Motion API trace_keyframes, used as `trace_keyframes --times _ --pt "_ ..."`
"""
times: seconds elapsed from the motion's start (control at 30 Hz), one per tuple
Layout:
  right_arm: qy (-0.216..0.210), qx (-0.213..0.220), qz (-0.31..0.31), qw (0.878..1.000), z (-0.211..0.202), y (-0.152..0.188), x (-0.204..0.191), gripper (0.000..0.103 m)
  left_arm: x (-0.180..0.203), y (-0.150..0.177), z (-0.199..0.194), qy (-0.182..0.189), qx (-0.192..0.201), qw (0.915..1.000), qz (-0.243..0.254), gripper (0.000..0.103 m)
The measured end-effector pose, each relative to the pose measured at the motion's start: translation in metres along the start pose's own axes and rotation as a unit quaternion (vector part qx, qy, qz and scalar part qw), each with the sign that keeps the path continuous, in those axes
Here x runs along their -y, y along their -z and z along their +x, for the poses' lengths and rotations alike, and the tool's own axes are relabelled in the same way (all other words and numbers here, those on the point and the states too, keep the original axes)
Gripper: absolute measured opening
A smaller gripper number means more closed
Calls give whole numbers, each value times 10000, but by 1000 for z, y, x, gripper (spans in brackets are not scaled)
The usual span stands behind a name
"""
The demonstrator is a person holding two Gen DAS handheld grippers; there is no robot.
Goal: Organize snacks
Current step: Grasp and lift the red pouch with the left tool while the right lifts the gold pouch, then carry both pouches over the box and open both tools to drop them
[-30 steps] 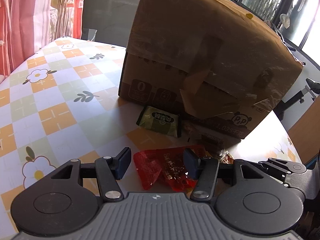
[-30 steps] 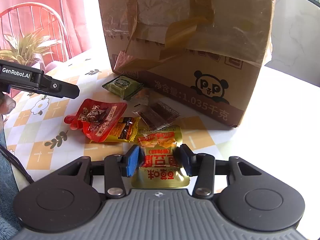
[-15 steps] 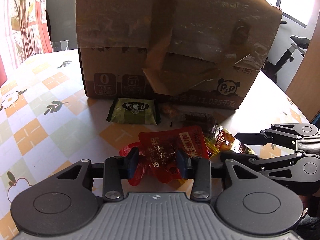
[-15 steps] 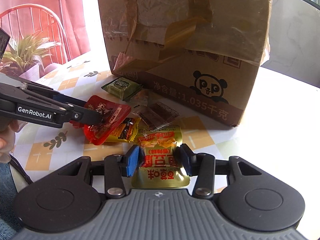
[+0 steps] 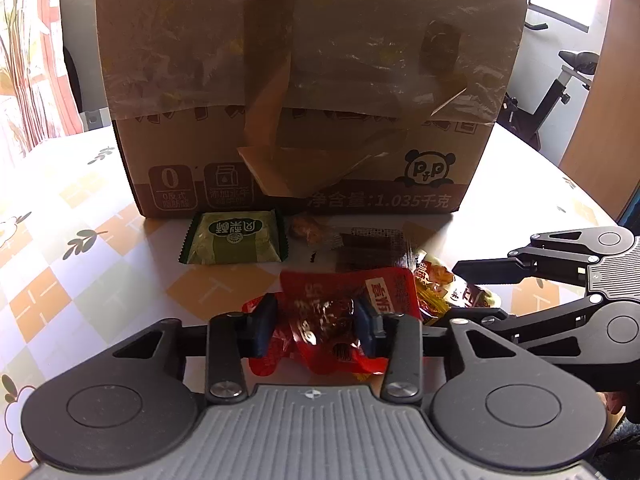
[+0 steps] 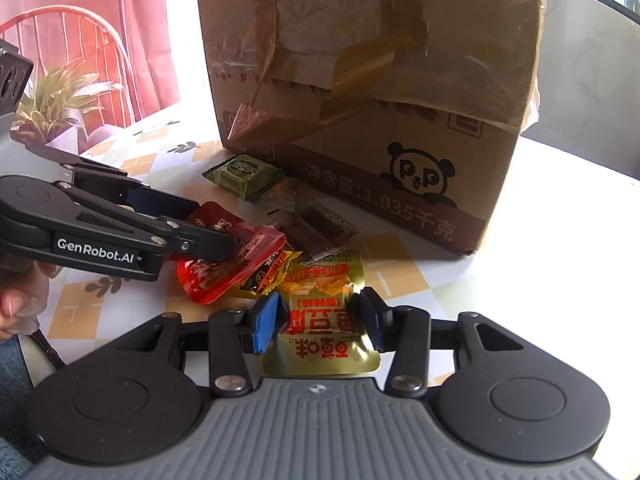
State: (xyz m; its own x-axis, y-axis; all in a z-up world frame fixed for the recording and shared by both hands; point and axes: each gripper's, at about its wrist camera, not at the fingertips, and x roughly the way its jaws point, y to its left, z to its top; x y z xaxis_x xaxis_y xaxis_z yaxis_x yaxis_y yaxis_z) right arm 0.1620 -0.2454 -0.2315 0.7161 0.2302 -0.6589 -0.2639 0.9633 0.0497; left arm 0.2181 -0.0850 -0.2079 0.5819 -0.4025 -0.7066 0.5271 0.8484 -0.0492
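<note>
Left wrist view shows the left gripper (image 5: 314,326) low over the table (image 5: 60,264), its fingers pressed against the two sides of the red snack pouch (image 5: 340,312), which crumples between them; I judge it clamped on the pouch, though the pouch looks not yet lifted clear of the tabletop. In the right wrist view the right gripper (image 6: 320,318) straddles the gold snack packet (image 6: 324,328) with its fingers apart and a gap showing on either side, so nothing is gripped there.

The snacks lie in a loose cluster near the middle of the table, just in front of the taped cardboard box (image 6: 372,92). The green packet (image 5: 234,242) sits close to the box's front wall, a dark clear-wrapped bar (image 6: 316,228) lies beside it, and a yellow wrapper (image 6: 266,276) is tucked partly under the red pouch, touching the gold packet.

As a judgement, the task is at an early stage: every visible snack is on the table, none is sorted or stowed, and the box's top is out of sight. All five packets remain to be placed.
</note>
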Motion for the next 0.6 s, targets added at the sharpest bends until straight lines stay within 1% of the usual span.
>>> trace_keyframes --times 0.03,0.07,0.1,0.13,0.23,0.4,0.6 --pt "5 8 1 10000 0 0 0 47 0 0 -3 21 49 10000 -5 31" --pt "7 13 -5 10000 0 0 0 47 -1 0 -6 108 68 9999 -69 27" --pt "6 14 -10 10000 0 0 0 47 -1 1 -8 155 106 9998 -105 13" --pt "0 15 -7 10000 0 1 0 47 -1 1 -12 160 169 9997 -116 12" --pt "-11 24 6 10000 -1 1 0 47 -3 0 -20 88 298 9994 -152 12" --pt "-14 20 23 10000 -2 1 -1 47 -18 -2 -33 -227 504 9973 -490 11" --pt "-65 -33 151 9999 -8 0 0 46 -32 -6 -47 -398 699 9941 -734 11"
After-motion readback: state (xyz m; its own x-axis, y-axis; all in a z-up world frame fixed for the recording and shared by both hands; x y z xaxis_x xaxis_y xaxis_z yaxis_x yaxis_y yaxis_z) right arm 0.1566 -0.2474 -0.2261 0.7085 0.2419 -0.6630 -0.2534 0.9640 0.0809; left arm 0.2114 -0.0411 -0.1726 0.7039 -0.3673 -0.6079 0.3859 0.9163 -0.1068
